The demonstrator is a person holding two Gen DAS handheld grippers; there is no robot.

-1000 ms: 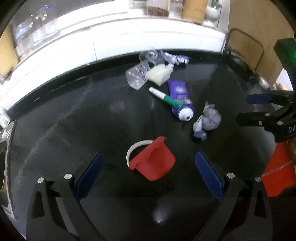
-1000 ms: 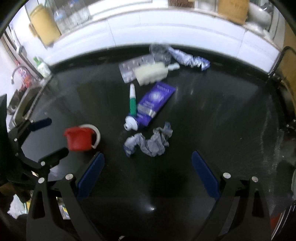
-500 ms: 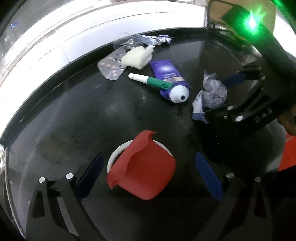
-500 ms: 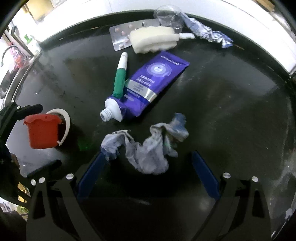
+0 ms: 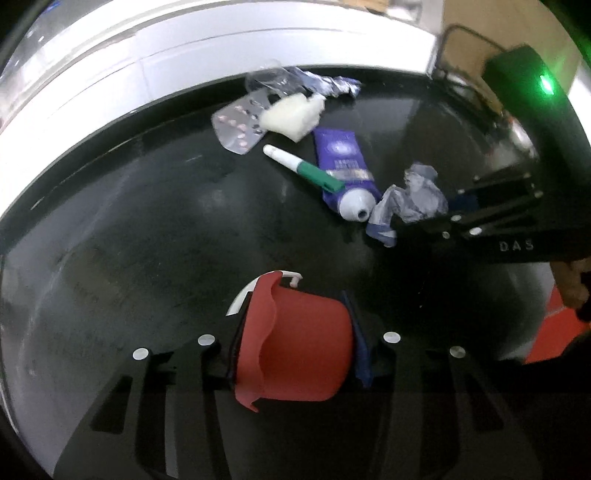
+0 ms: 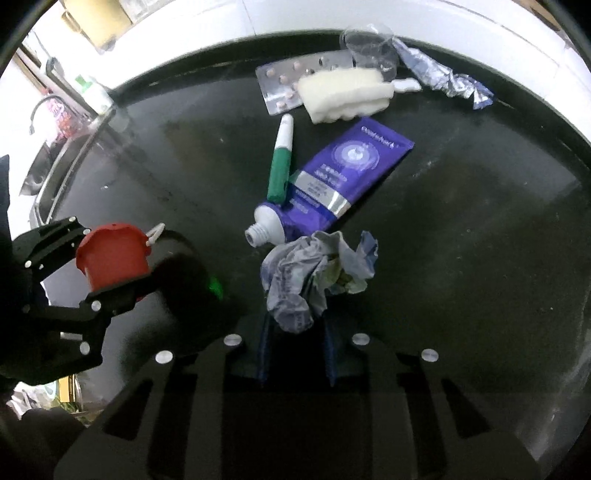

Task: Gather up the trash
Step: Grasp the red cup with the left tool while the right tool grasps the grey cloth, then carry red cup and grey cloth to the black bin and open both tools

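- Closing on a small red bucket [image 5: 299, 354], the left gripper [image 5: 295, 350] has its blue pads against the bucket's two sides, low over the black counter [image 5: 129, 258]; the bucket's white handle [image 5: 243, 295] hangs at its far side.
- The right gripper [image 6: 295, 347] is closing too, its jaws nearly together with the lower end of a crumpled grey-blue wrapper [image 6: 314, 277] pinched between the pads.
- The wrapper sits just beside the open nozzle of a purple tube [image 6: 332, 184], which lies flat on the counter.
- A green-and-white pen [image 6: 280, 162] lies against the tube's left side.
- Farther back, near the white tiled wall [image 6: 369, 14], lie a blister pack of pills [image 6: 291, 81], a pale sponge [image 6: 343, 94] partly over it, a clear plastic cup [image 6: 369, 44] and a twisted foil wrapper [image 6: 443, 77].
- In the right wrist view the left gripper and bucket are at the left, well apart from the wrapper.
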